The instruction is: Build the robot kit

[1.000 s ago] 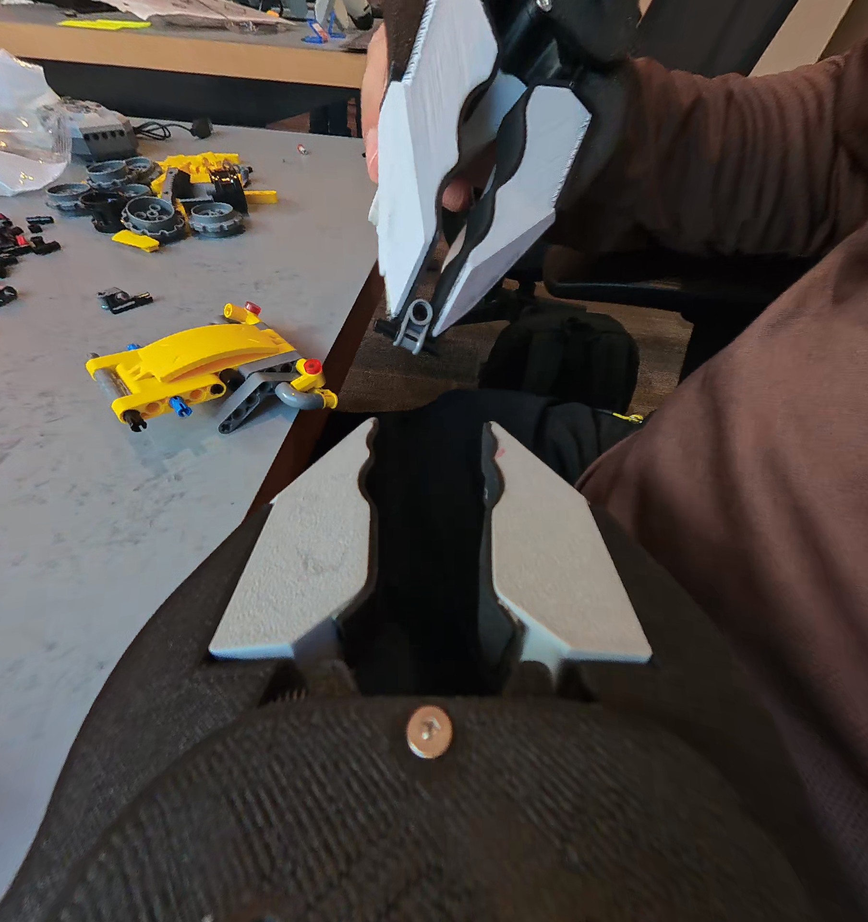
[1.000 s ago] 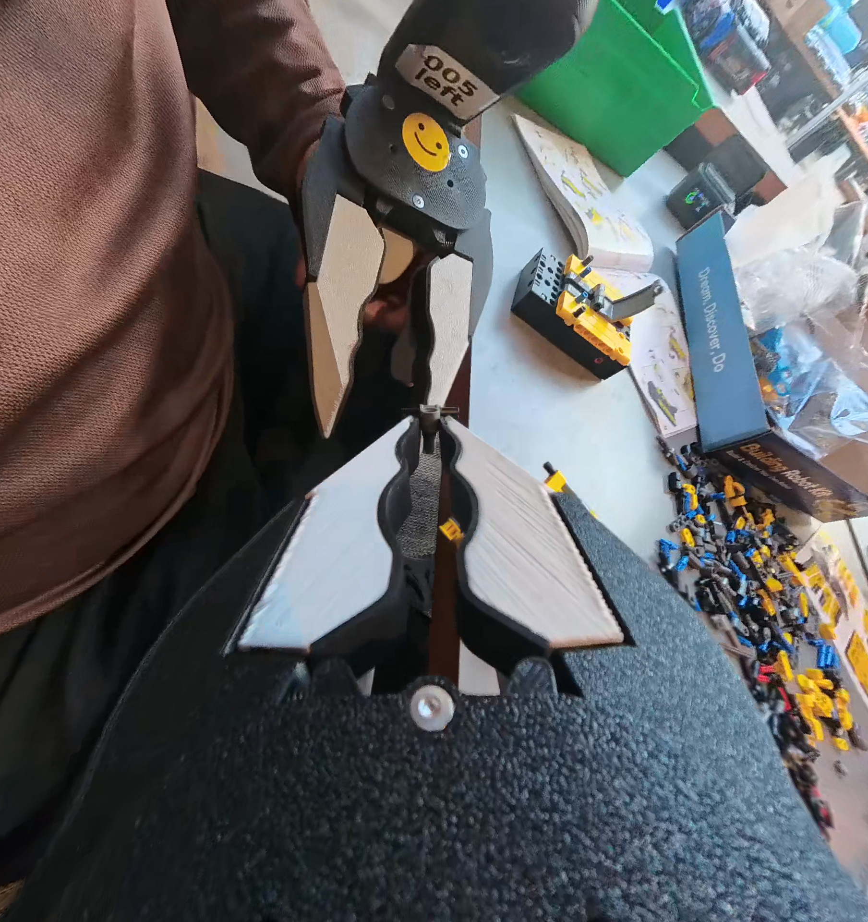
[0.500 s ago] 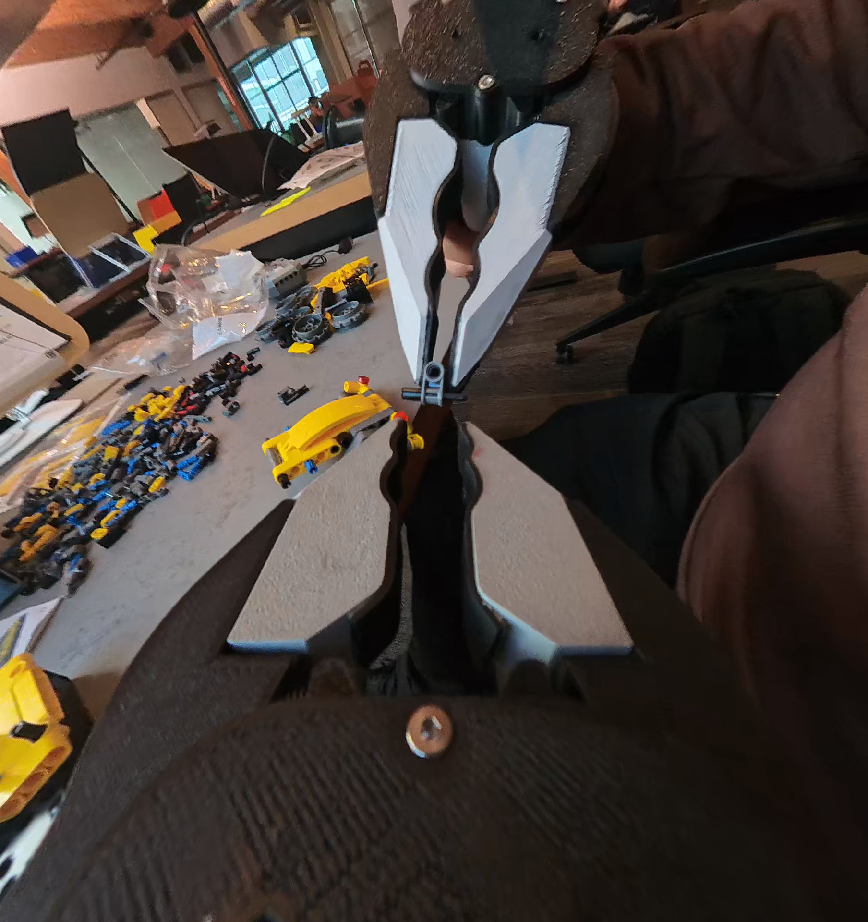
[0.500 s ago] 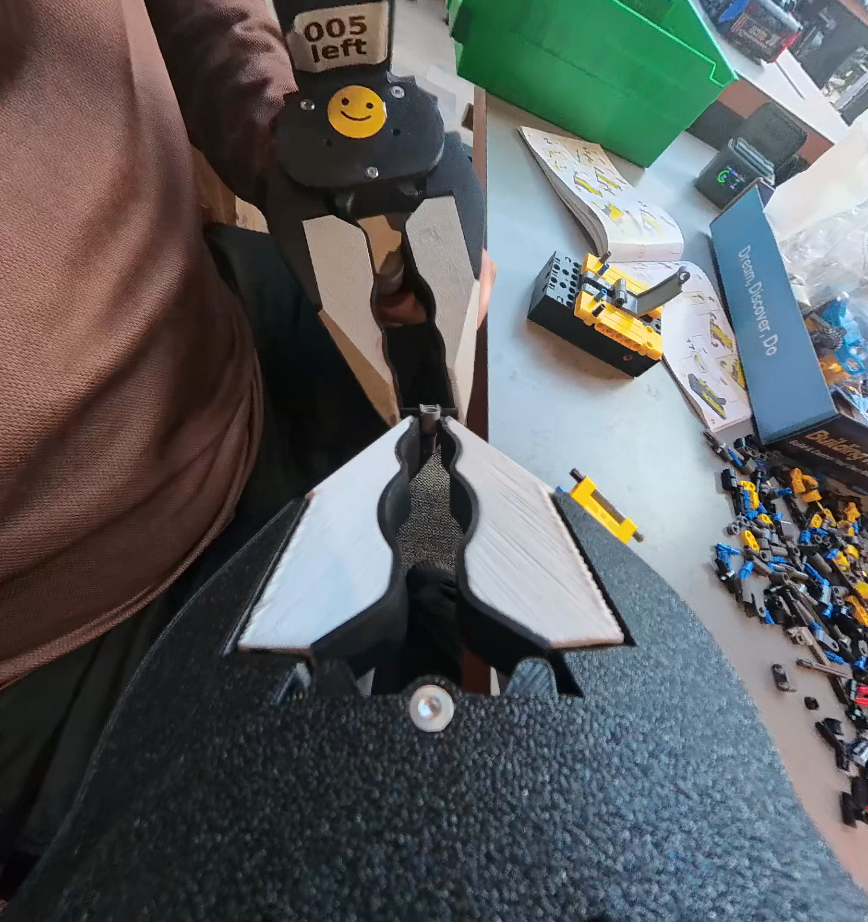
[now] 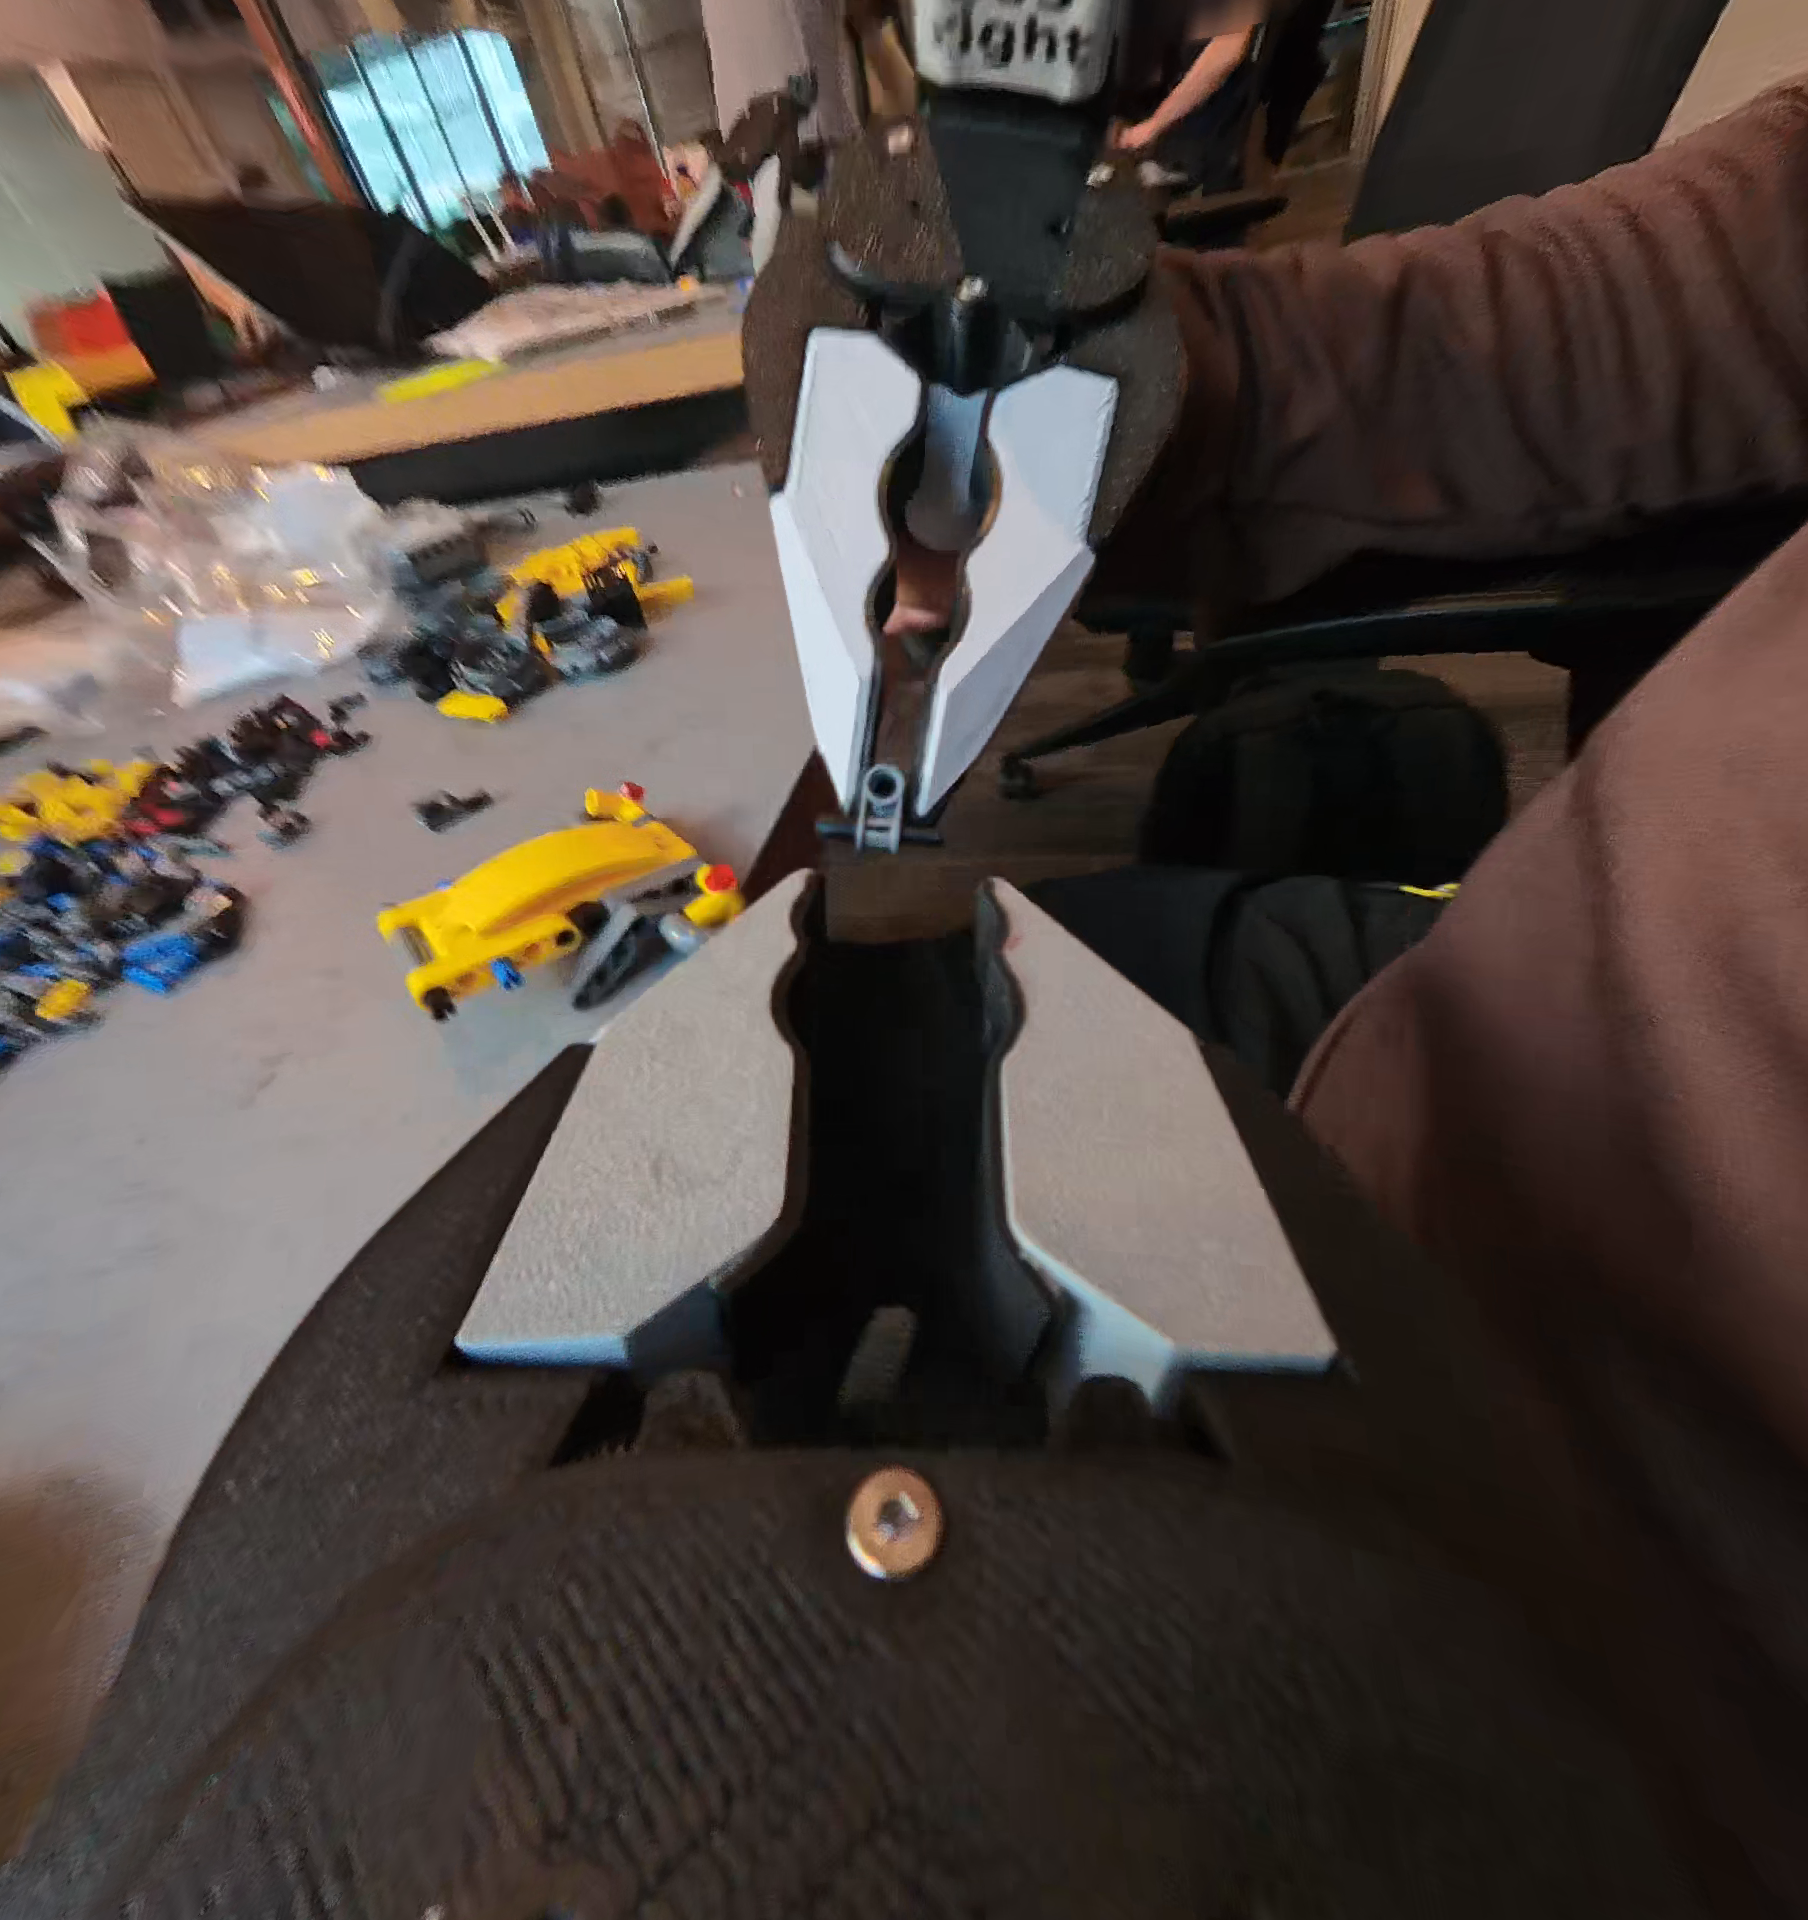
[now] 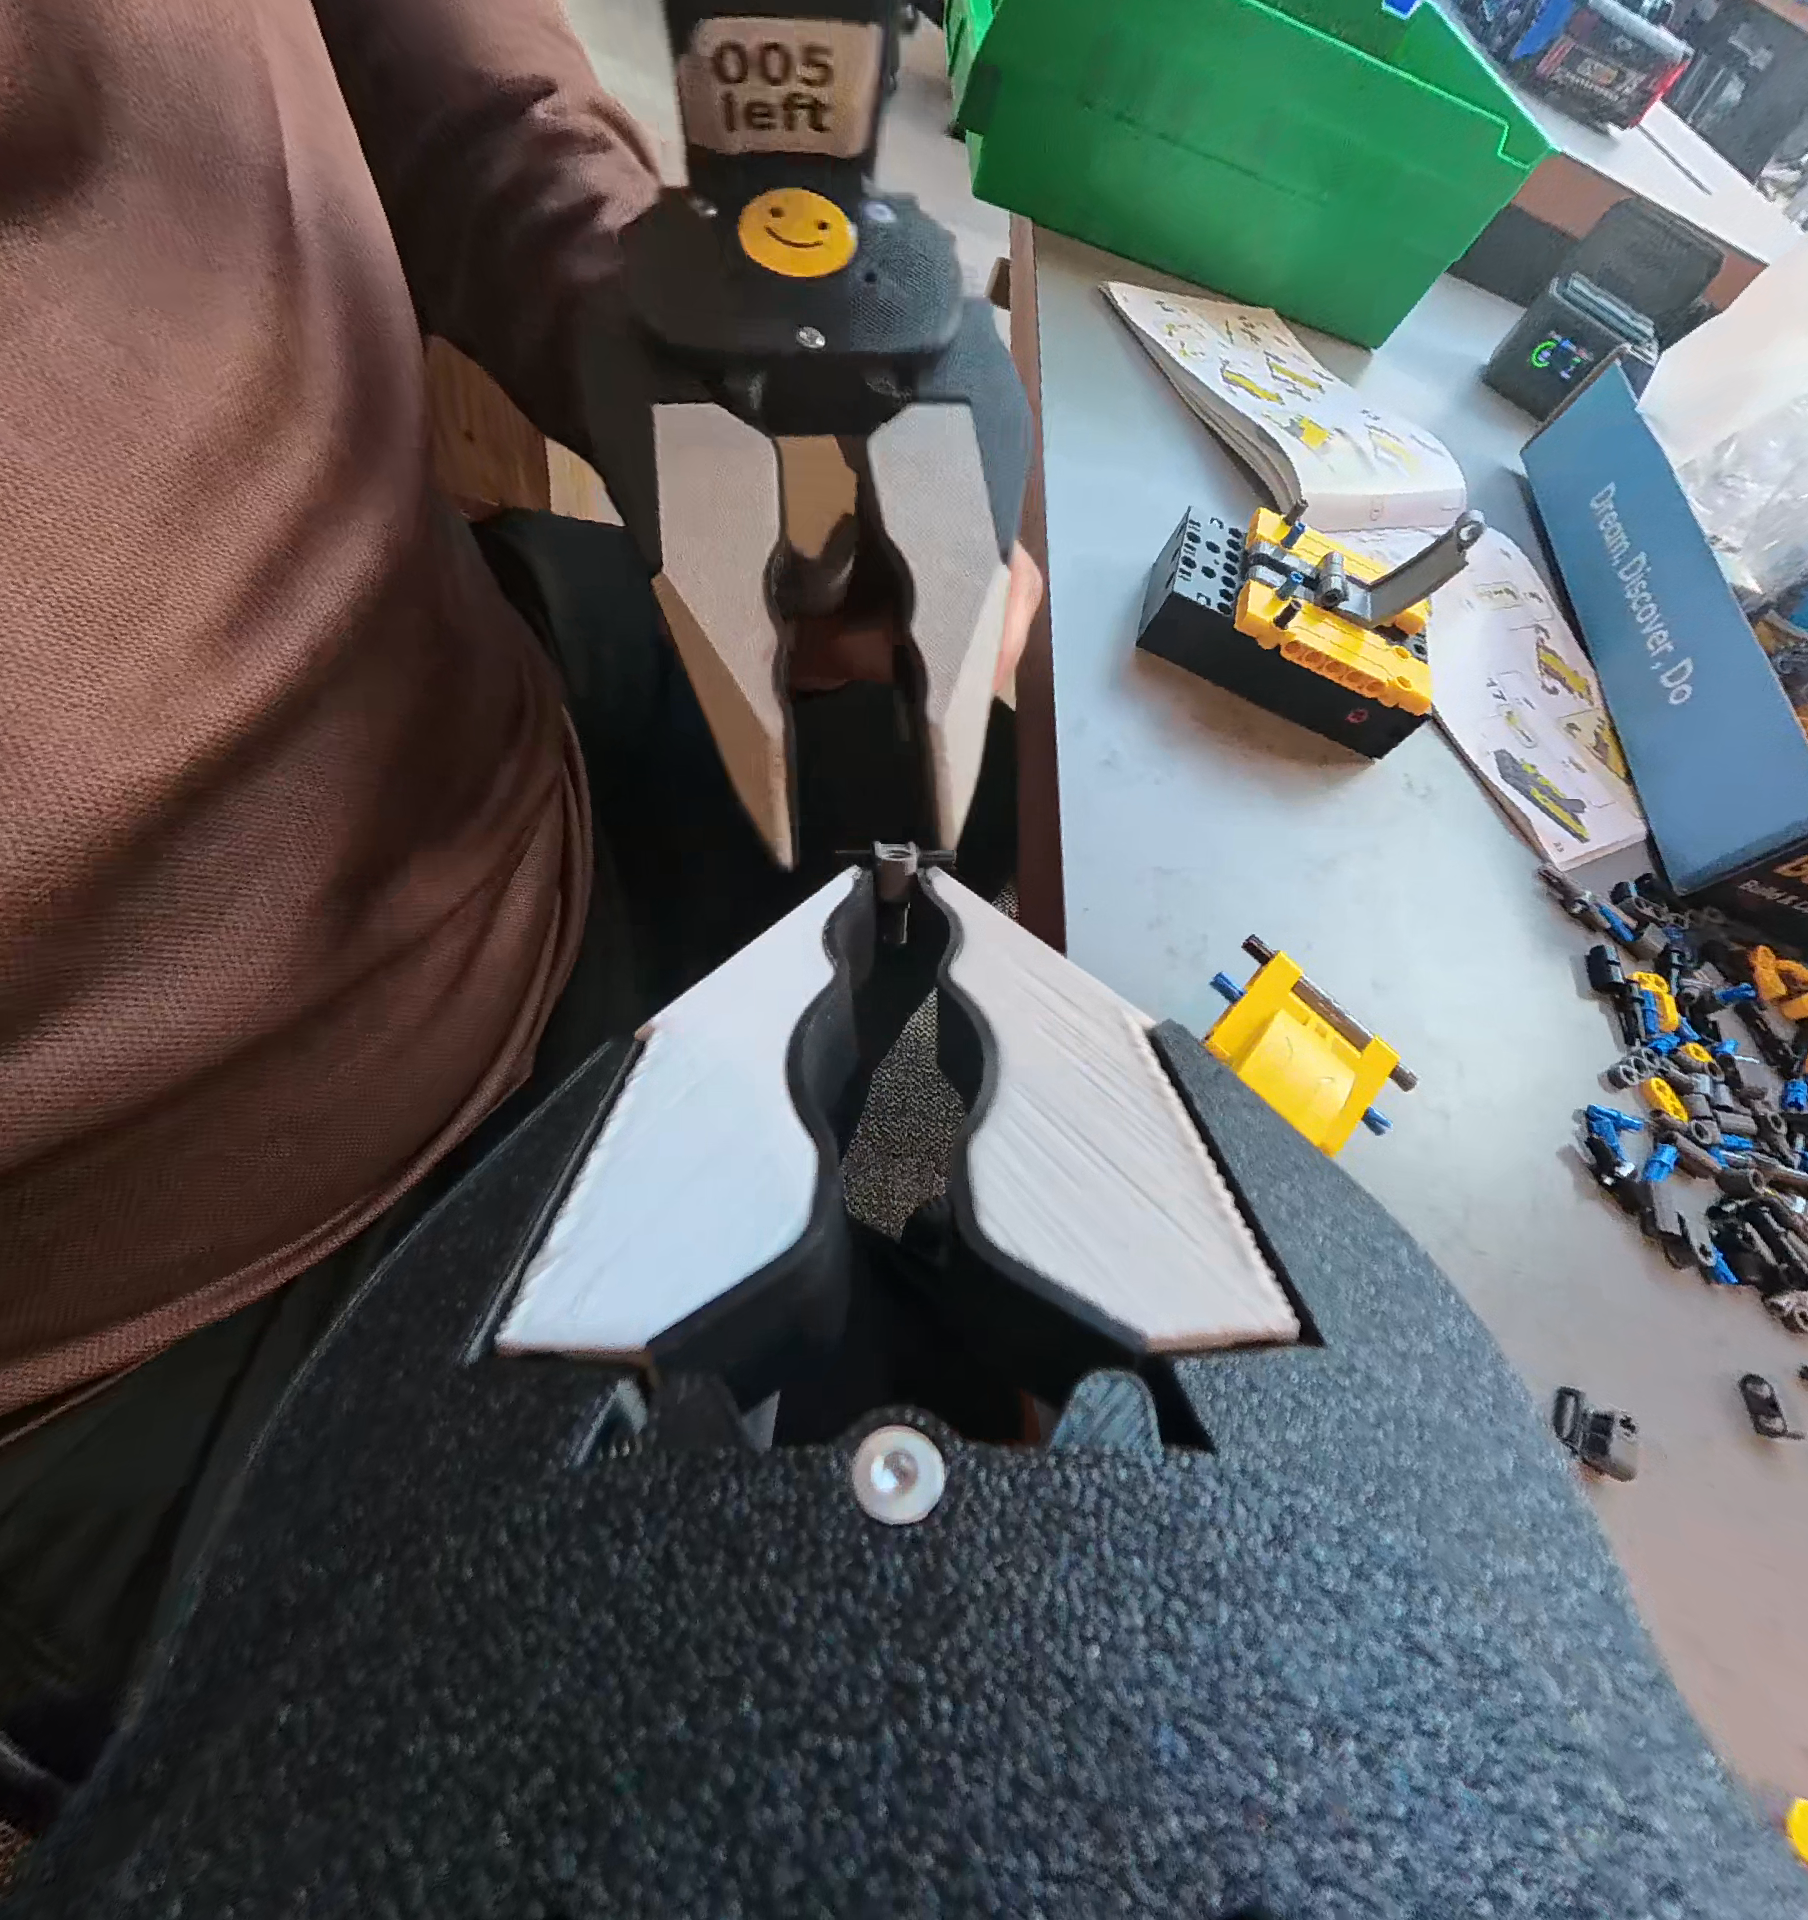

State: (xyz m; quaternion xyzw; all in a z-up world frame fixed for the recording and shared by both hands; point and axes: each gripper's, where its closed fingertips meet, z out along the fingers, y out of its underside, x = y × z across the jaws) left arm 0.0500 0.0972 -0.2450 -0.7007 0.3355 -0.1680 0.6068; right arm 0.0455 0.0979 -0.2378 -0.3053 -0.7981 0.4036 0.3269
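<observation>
In the right wrist view my right gripper (image 6: 895, 883) is shut on a small grey connector with a thin black pin across it (image 6: 895, 862), held in the air off the table edge. My left gripper (image 6: 864, 831) faces it tip to tip, open, with its fingertips (image 6: 780, 847) on either side of the connector and not touching it. In the left wrist view my left gripper (image 5: 900, 894) is open and empty. The right gripper (image 5: 884, 774) points down at it with the connector (image 5: 882, 810) at its tips.
A grey table (image 5: 204, 1143) holds a yellow assembly (image 5: 547, 914) and piles of loose parts (image 5: 69, 883). The right wrist view shows a black and yellow block (image 6: 1284, 634), a booklet (image 6: 1284, 405), a green bin (image 6: 1243, 135), a blue box (image 6: 1689, 644) and a small yellow assembly (image 6: 1295, 1049). A person's brown sleeve (image 5: 1502, 364) is close. The grippers are tip to tip, or close to it.
Both grippers have turned to face each other straight on, tip to tip. The right gripper stays shut on the connector. The left gripper stays open.
</observation>
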